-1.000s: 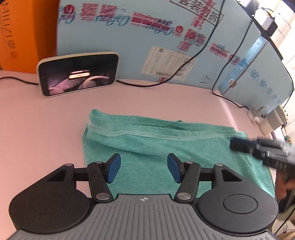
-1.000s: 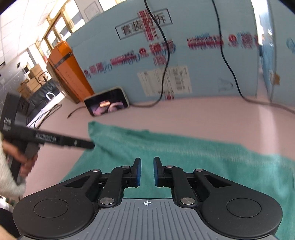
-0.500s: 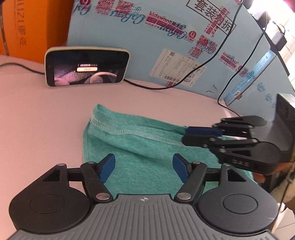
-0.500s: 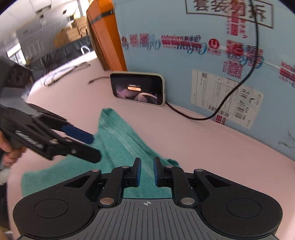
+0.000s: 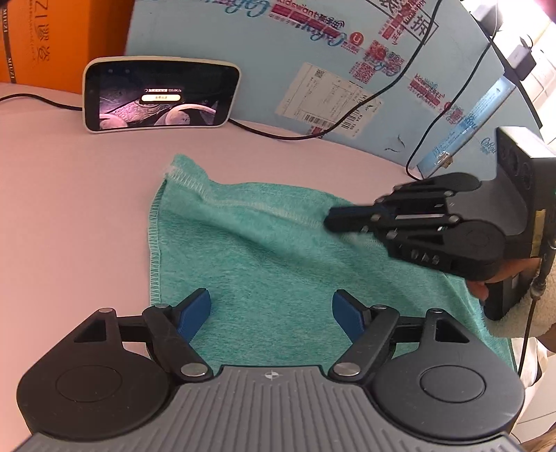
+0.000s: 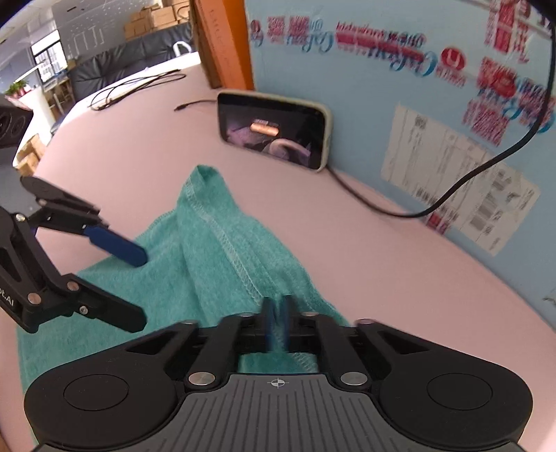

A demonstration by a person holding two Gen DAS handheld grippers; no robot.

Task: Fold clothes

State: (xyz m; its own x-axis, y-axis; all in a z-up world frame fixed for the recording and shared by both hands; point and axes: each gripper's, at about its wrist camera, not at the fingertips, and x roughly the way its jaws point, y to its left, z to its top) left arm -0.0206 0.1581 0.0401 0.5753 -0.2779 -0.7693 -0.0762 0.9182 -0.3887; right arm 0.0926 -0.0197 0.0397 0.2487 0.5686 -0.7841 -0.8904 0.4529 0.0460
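Right wrist view: right tool (image 6: 277, 325) clenched on stitched hem of teal cloth (image 6: 222, 257). Left tool (image 5: 271, 314) opening above it, nothing between. Soft, light, limp on pink tabletop (image 5: 69, 194); best pinched at hems.

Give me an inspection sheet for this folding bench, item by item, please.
Surface: pink table, bare around the cloth.
Job's things: teal cloth, partly folded, stitched hem on top.
Clutter: phone propped against the blue board, screen lit.
Grippers: left gripper over the cloth, jaws opening, nothing between them; right gripper shut on the cloth's hem.
Cables: black cable from the phone.
Surroundings: orange box; stacked cartons behind.
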